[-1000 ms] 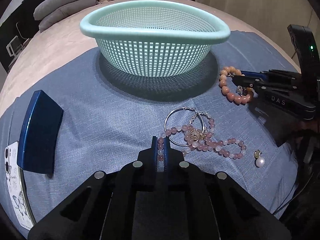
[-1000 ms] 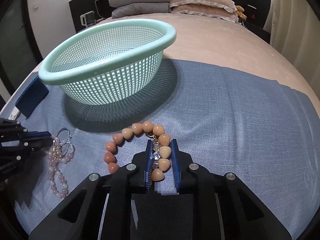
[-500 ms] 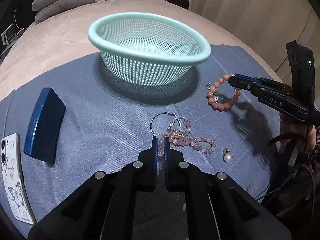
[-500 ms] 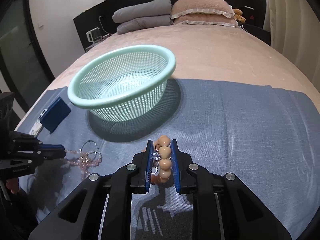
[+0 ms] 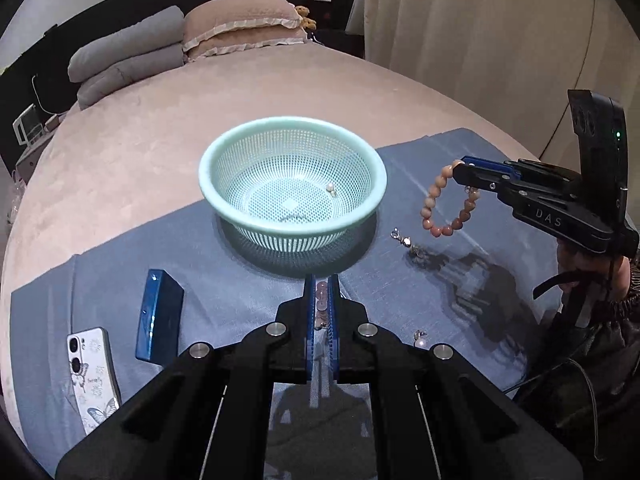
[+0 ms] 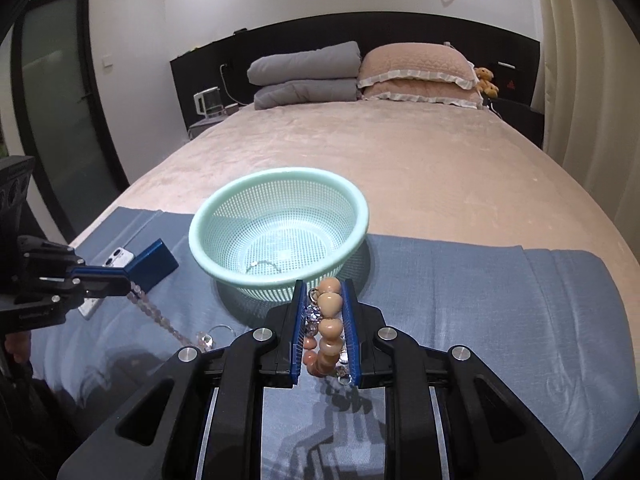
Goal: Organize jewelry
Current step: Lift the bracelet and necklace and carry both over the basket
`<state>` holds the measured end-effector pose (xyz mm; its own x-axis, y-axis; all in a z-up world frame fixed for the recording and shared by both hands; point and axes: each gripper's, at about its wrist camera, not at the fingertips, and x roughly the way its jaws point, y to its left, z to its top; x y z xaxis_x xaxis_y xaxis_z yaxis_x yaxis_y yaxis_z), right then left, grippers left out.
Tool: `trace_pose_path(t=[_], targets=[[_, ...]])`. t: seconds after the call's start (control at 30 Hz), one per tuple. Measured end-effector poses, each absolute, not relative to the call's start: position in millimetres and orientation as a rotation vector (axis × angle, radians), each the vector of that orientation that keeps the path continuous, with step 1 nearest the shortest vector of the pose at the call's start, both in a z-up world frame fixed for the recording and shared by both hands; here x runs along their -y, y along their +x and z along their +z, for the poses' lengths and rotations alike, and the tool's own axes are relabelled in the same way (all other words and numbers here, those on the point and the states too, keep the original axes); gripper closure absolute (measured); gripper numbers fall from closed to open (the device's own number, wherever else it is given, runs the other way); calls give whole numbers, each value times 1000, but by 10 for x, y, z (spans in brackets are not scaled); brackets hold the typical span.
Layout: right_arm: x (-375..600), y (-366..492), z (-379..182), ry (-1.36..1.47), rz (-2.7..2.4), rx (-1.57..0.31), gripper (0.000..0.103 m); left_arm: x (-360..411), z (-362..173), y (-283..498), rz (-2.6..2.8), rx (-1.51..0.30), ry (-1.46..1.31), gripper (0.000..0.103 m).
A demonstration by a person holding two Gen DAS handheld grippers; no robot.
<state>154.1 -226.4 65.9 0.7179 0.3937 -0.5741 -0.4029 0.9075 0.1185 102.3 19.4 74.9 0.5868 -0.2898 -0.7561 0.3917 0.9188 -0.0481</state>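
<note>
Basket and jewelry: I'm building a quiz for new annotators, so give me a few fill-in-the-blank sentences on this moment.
1. The right gripper is shut on a peach bead ____.
2. The mint basket stands on a ____ cloth.
3. The left gripper holds a strand of ____ beads.
4. Beside the blue box lies a ____.

Missing: bracelet; blue; pink; phone
</note>
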Motion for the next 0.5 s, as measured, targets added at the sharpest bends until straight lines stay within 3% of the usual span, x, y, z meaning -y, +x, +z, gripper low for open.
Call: trace_pose_path(t=[0.5], targets=[[2222,1574,1177,-26,484,-527,86,-164,1645,1159,-390,-688,188,97]])
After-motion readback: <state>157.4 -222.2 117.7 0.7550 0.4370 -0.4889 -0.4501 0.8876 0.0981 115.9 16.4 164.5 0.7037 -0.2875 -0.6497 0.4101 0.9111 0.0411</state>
